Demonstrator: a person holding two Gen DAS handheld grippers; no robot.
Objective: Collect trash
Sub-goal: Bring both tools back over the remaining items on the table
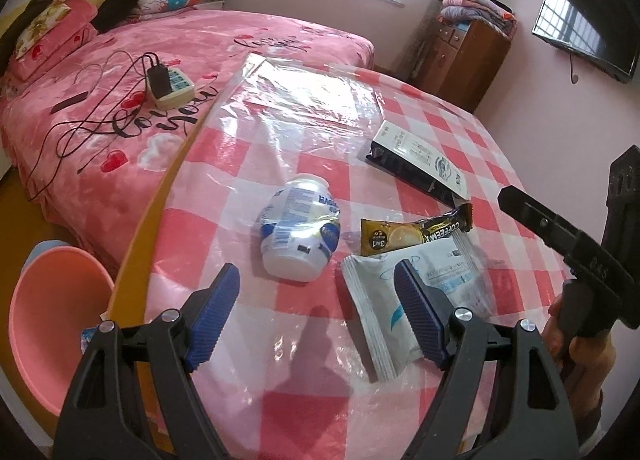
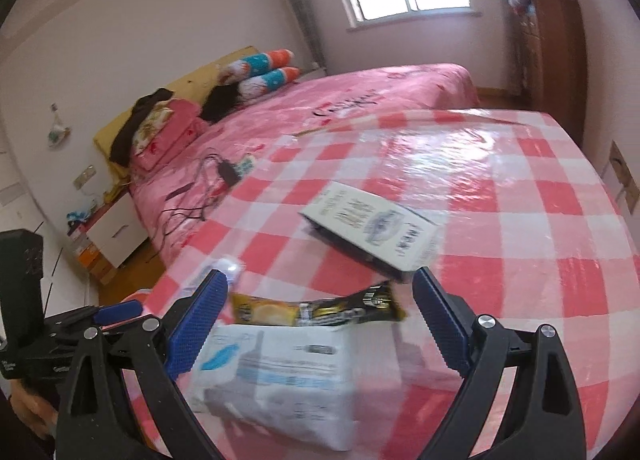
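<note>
On the checked table (image 1: 500,127), the white wrapper (image 1: 400,300), coffee sachet (image 1: 412,232), crushed bottle (image 1: 298,232) and box (image 1: 420,163) lie close together under the open, empty left gripper (image 1: 316,316) and right gripper (image 2: 320,324), so a careless grab could scatter neighbours, while the pink bin (image 1: 56,324) at near left looks empty.

We see the round pink plastic basin (image 1: 60,324) partly hidden under the table edge. In the right wrist view, motion smears the white plastic wrapper's (image 2: 280,372) print, and the squashed white bottle (image 2: 231,266) barely peeks past a fingertip.
</note>
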